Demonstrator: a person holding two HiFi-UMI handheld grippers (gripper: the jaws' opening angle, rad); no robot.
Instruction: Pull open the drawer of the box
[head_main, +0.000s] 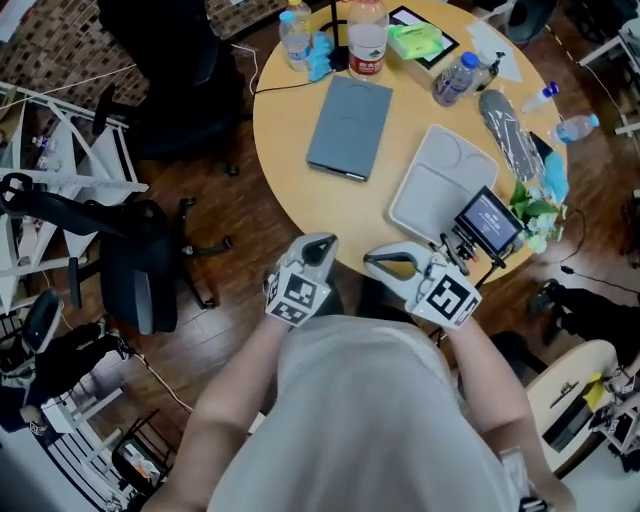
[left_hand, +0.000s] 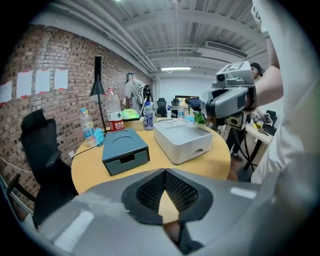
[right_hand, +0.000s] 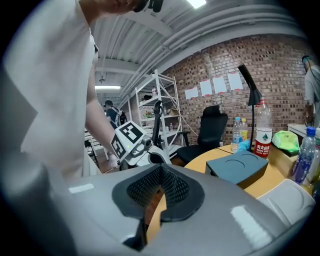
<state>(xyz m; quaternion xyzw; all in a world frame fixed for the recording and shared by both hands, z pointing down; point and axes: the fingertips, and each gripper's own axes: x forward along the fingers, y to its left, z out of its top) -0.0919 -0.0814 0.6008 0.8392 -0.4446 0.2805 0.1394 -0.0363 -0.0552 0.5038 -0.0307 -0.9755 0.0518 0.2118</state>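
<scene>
1. A person stands at a round wooden table (head_main: 285, 140), holding a two-jaw gripper in each hand by the table's near edge.
2. The left gripper (head_main: 320, 243) has its jaws closed tip to tip, with nothing held between them. It points across the tabletop towards the boxes.
3. The right gripper (head_main: 384, 262) sits just beside the left one. Its jaws also meet at the tips and hold nothing.
4. The blue-grey box (head_main: 348, 127) lies flat on the table, well apart from both grippers.
5. Its drawer (left_hand: 127, 161) faces the left gripper and is fully closed, with a small notch at the top of its front.
6. A white box (head_main: 440, 185) rests to the right of the blue-grey one.
7. A red-labelled bottle (head_main: 367, 40) stands at the table's far edge.
8. A black office chair (head_main: 140, 260) stands on the floor to the left.
</scene>
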